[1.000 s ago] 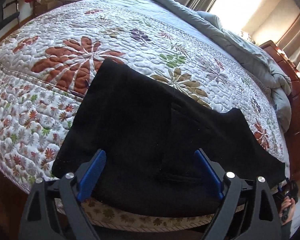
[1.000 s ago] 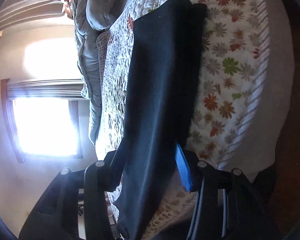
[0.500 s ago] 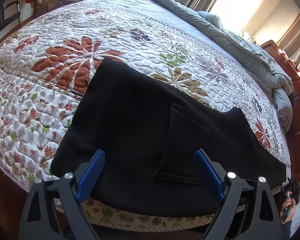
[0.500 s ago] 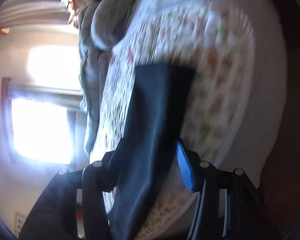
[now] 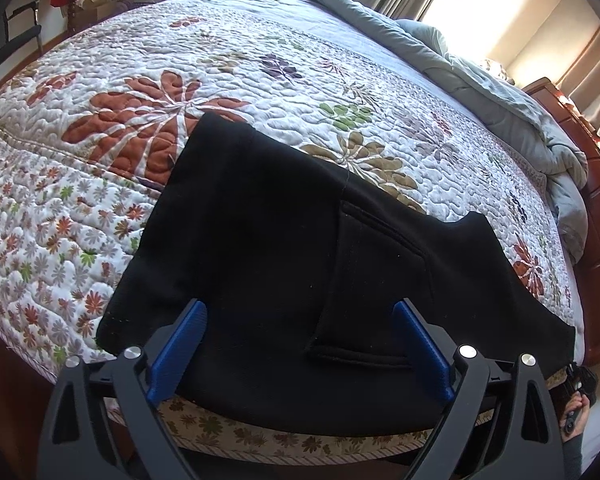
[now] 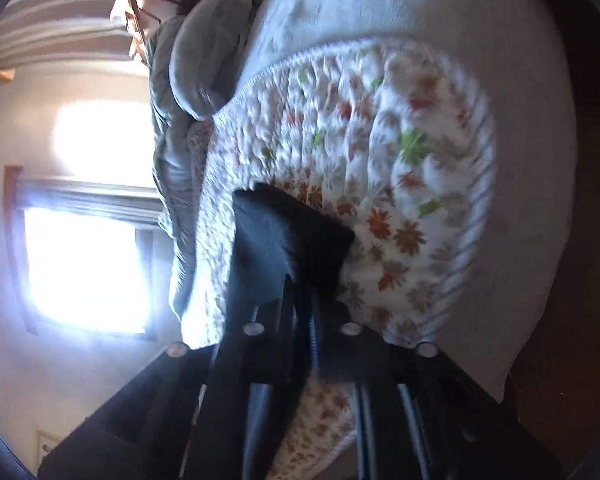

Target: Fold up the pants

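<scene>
The left gripper (image 5: 300, 344) hangs over the near edge of the bed (image 5: 260, 60) with its blue pads spread wide and nothing between them; both pads (image 5: 178, 354) sit above the black pants (image 5: 260, 248) without pinching them. The pants lie flat on the floral quilt (image 5: 100, 208), already doubled leg over leg by the look of it, their lower edge running along the bed's near side and a patch pocket (image 5: 376, 280) facing up towards the right. The cloth reads as thick, soft knit: light, limp, not slippery, likely to sag and drag on the quilted surface unless it is lifted by a hem or a corner, so the best holds are probably the seamed edges, where the layers are thickest

Further right, the right gripper (image 6: 300, 276) is clamped on a bunched corner of the pants (image 6: 284, 240), its jaws drawn together with dark fabric pinched between them, held above the quilt's (image 6: 400, 160) border. That view is tilted and smeared by motion blur, so which corner is held and how many layers are caught cannot be made out. The window (image 6: 84, 268) glare washes out its left side. In the left view the pants' far right end runs out past the bed's corner, and the black fabric swallows most fold lines
</scene>
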Action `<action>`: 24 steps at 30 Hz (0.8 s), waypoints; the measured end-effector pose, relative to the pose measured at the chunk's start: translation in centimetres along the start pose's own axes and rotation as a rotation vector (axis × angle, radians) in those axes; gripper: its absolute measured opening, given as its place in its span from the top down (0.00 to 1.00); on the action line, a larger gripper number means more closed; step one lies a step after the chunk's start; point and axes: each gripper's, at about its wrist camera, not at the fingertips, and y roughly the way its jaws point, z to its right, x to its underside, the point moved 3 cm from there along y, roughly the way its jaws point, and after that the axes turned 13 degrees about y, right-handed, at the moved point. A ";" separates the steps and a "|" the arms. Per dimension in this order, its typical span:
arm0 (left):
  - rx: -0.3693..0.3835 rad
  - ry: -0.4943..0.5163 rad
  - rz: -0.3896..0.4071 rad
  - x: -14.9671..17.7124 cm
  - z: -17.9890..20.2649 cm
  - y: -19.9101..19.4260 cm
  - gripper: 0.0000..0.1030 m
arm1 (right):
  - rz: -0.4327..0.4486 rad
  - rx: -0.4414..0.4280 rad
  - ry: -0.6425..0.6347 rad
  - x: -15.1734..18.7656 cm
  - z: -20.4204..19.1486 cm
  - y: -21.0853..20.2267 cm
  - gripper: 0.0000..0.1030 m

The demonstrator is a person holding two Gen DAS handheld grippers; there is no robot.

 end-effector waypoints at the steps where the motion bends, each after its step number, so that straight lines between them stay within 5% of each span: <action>1: 0.000 0.003 -0.001 0.0 0.0 0.0 0.08 | 0.026 -0.017 0.001 -0.2 0.0 -0.9 0.56; 2: -0.001 0.004 -0.001 0.1 0.0 0.0 0.08 | 0.046 -0.026 0.009 -0.3 0.1 -1.5 0.45; 24: -0.046 0.014 -0.023 0.0 0.7 0.4 0.07 | -0.101 -0.187 -0.025 -1.5 0.6 1.7 0.55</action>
